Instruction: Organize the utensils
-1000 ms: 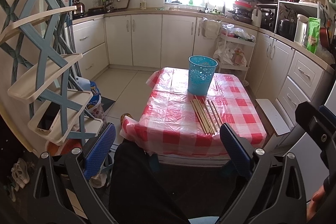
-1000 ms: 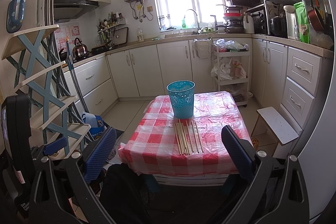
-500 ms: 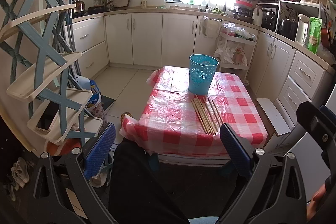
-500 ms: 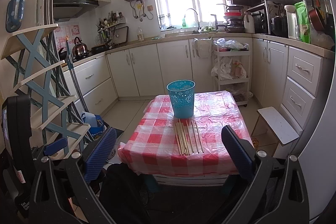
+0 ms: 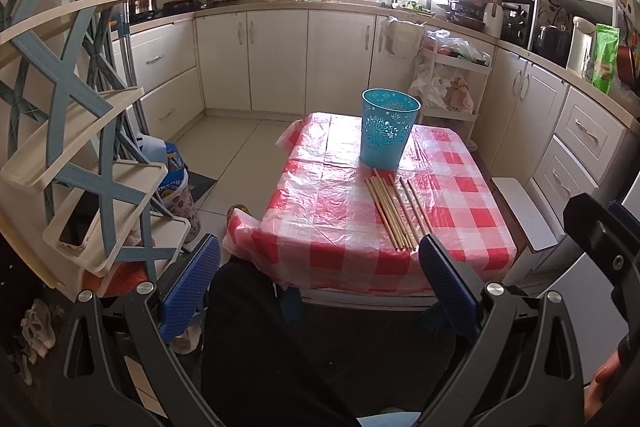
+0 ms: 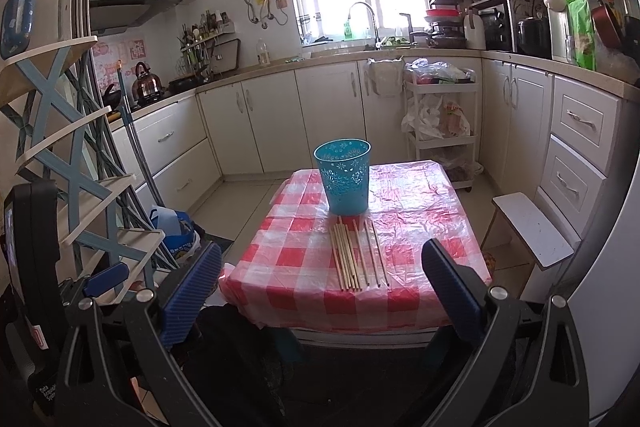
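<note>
From the left wrist view, the left tongs (image 5: pixel 318 265) stand wide open and grip nothing; ahead of them, past the table (image 5: pixel 320 243) edge, the chopsticks (image 5: pixel 396 213) lie side by side, with the blue bin (image 5: pixel 386 133) upright just beyond. From the right wrist view, the right tongs (image 6: pixel 320 275) also gape open and empty, the chopsticks (image 6: pixel 356 255) lying between their tips and the bin (image 6: pixel 344 181).

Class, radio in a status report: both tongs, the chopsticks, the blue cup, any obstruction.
Left tongs open, empty. Right tongs open, empty. Chopsticks flat on checked tablecloth, just before upright blue cup. Nothing blocking the approach.
</note>
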`<state>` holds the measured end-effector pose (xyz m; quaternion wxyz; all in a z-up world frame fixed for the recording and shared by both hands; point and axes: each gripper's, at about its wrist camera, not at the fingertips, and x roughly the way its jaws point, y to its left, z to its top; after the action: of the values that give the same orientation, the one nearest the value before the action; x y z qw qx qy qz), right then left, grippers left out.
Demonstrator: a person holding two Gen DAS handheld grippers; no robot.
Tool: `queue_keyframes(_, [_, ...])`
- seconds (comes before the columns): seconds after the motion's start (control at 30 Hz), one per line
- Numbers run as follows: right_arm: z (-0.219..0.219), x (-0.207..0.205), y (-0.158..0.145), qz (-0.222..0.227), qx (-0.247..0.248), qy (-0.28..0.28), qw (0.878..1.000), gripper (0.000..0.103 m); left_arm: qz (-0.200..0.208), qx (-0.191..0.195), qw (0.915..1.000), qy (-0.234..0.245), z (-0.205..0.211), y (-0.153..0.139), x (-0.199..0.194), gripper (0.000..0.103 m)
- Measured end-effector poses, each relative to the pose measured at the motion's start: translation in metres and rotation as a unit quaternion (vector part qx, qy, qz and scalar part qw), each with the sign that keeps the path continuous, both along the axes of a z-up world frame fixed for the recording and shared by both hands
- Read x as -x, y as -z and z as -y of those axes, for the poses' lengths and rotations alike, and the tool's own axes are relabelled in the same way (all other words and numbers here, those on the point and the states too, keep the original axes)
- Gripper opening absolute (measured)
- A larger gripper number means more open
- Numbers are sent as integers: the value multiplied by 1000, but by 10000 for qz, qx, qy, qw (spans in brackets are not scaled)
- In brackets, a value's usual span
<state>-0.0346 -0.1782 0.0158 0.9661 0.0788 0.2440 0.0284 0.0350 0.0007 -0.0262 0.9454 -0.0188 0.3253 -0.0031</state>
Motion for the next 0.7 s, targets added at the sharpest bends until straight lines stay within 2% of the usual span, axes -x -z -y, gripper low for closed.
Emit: queue_keyframes(0.7, [13, -55, 37, -597, -157, 111, 9980, 96, -645, -105, 9979, -40, 11, 38, -58, 95])
